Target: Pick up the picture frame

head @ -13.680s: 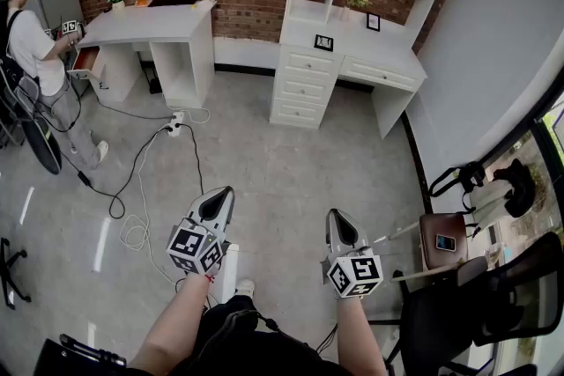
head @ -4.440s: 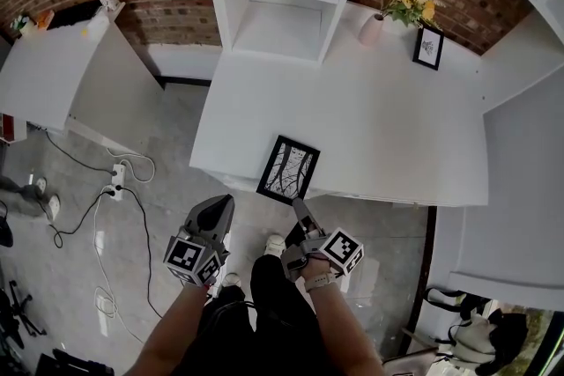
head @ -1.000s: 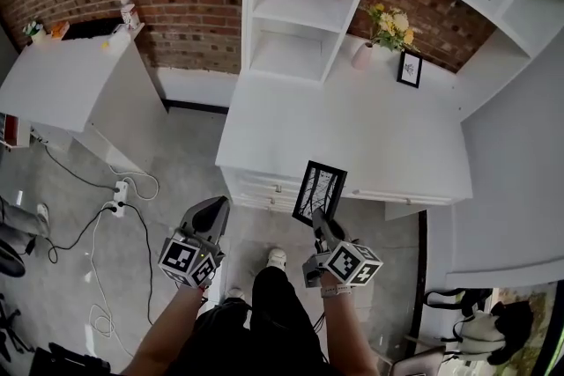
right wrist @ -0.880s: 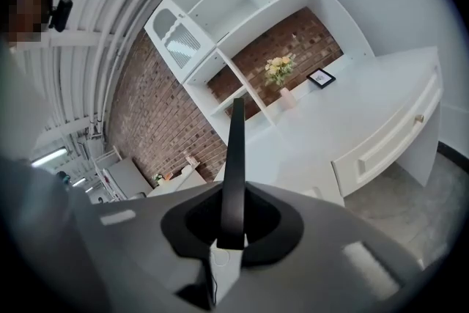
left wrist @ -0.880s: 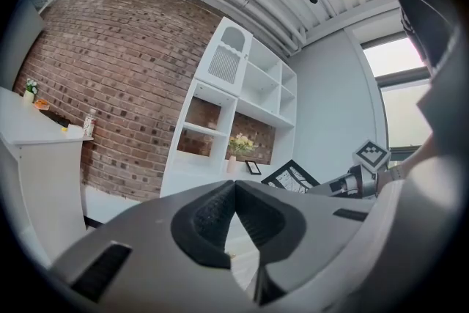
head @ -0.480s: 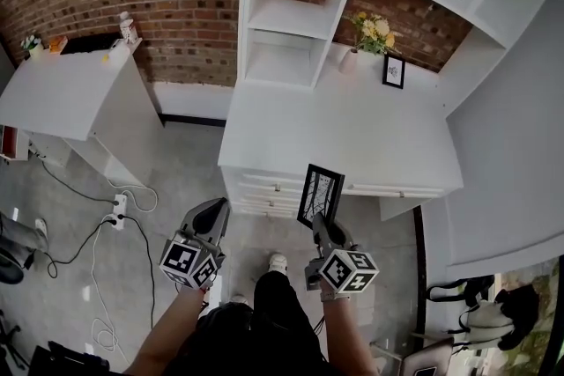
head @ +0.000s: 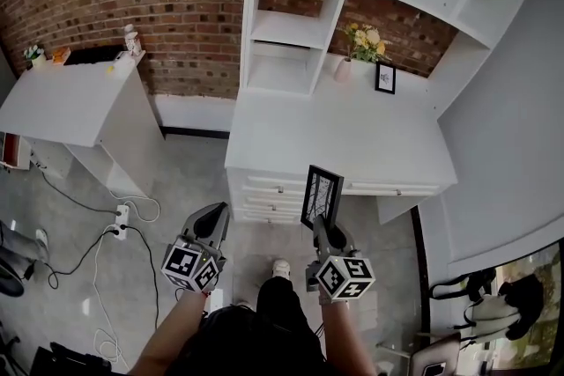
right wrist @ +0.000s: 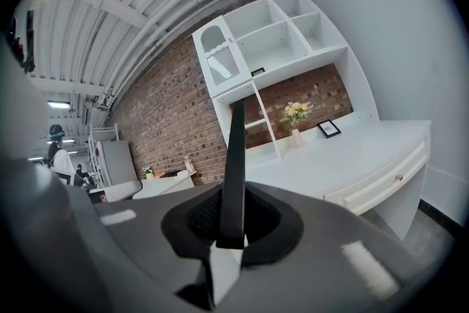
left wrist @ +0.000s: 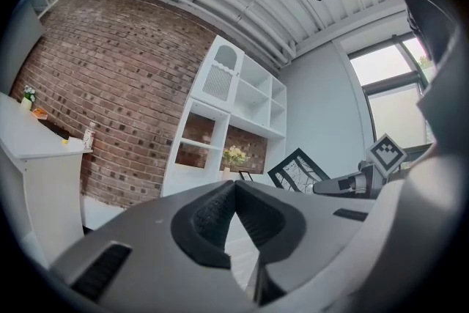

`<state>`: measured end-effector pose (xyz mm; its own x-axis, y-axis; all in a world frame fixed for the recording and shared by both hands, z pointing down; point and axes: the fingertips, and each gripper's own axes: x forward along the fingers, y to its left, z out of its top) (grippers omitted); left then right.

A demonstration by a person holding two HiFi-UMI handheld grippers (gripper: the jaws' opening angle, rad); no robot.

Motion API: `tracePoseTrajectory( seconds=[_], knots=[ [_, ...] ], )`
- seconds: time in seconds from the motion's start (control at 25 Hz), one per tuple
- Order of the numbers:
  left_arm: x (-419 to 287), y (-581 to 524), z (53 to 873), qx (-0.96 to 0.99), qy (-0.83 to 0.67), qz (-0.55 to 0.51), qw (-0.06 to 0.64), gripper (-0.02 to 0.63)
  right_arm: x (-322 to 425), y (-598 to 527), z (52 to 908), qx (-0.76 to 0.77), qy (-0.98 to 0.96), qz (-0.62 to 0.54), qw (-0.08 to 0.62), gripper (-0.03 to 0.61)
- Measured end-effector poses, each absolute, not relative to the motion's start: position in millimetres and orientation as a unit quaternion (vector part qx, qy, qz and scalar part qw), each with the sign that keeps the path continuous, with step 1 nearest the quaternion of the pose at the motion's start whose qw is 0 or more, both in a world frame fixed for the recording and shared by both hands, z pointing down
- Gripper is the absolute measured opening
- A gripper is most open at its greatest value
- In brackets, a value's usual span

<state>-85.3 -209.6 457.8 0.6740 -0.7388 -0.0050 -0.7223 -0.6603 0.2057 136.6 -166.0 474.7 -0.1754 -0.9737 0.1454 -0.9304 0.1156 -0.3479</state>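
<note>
The picture frame (head: 322,195), black-rimmed with a branch print, stands upright in the air in front of the white desk (head: 352,136). My right gripper (head: 319,227) is shut on its lower edge. In the right gripper view the frame (right wrist: 235,157) shows edge-on as a thin dark bar pinched between the pads of the right gripper (right wrist: 233,220). My left gripper (head: 214,223) hangs to the left over the floor, shut with nothing in it. From the left gripper (left wrist: 234,185), the frame (left wrist: 298,171) and the right gripper (left wrist: 344,185) show at the right.
Behind the desk rises a white shelf unit (head: 291,22) against a brick wall. A vase of flowers (head: 357,48) and a small framed picture (head: 385,77) stand at the desk's back. Drawers (head: 273,188) face me. A second white desk (head: 70,97) and floor cables (head: 123,220) lie left.
The frame, flat on the desk edge a few seconds ago, is now off the desk in my right gripper. Over the last second it has turned more upright and the desk has receded.
</note>
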Motion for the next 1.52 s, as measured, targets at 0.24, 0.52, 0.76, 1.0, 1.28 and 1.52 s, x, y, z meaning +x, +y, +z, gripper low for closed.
tracePoseTrajectory(
  seconds=[0.24, 0.52, 0.76, 1.0, 1.28, 1.52],
  knots=[
    [-93.1, -192.0, 448.0, 0.913, -0.395, -0.053, 0.084, -0.003, 131.8, -144.0, 458.4, -0.649, 0.742, -0.156, 0.069, 0.031],
    [-99.1, -173.4, 444.0, 0.915, -0.390, -0.059, 0.080, -0.003, 129.8, -120.7, 449.0, -0.658, 0.735, -0.142, 0.079, 0.029],
    [-94.4, -160.6, 440.9, 0.918, -0.386, -0.061, 0.073, -0.003, 134.6, -105.2, 445.6, -0.663, 0.733, -0.131, 0.078, 0.029],
    [-88.5, -159.3, 433.6, 0.914, -0.393, -0.070, 0.068, -0.003, 142.5, -103.5, 437.2, -0.659, 0.739, -0.117, 0.072, 0.029],
    [-83.3, -140.0, 431.5, 0.908, -0.404, -0.067, 0.081, -0.005, 150.6, -90.5, 430.4, -0.657, 0.743, -0.110, 0.062, 0.028],
    [-79.0, -114.0, 434.7, 0.904, -0.414, -0.058, 0.090, -0.003, 156.1, -69.3, 431.2, -0.651, 0.748, -0.116, 0.057, 0.028]
  ],
)
